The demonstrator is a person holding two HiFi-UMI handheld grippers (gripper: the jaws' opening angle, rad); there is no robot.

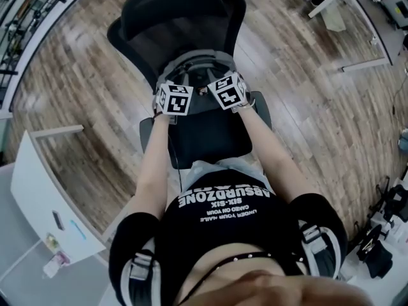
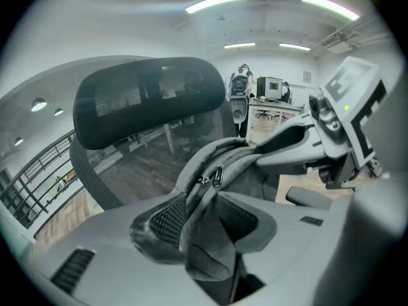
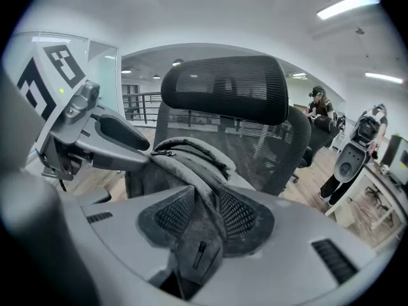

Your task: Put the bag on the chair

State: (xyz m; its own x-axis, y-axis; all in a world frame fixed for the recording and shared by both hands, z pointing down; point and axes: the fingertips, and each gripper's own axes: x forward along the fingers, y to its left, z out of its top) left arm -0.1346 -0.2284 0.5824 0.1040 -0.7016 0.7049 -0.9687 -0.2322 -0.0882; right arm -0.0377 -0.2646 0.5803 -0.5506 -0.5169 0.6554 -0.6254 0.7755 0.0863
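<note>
Leaning against the mesh backrest, the bag is being supported by the seat of the chair. Its weight appears to be borne by the seat rather than by either tool.

The left hand-held gripper is being held with its jaws wide apart. A fold of grey bag fabric is lying loosely between the pads and is not being pinched. The right hand-held gripper is likewise being held with its jaws parted around a strap of the bag, and no clamping is being shown.

Both tools are being kept at the bag's top, probably so that it is being steadied upright before withdrawal. The placement is being judged essentially complete.

The chair is being carried by a wood-plank floor. A white counter is being shown at the person's left. Other persons are being shown beyond, under ceiling strip lights.
</note>
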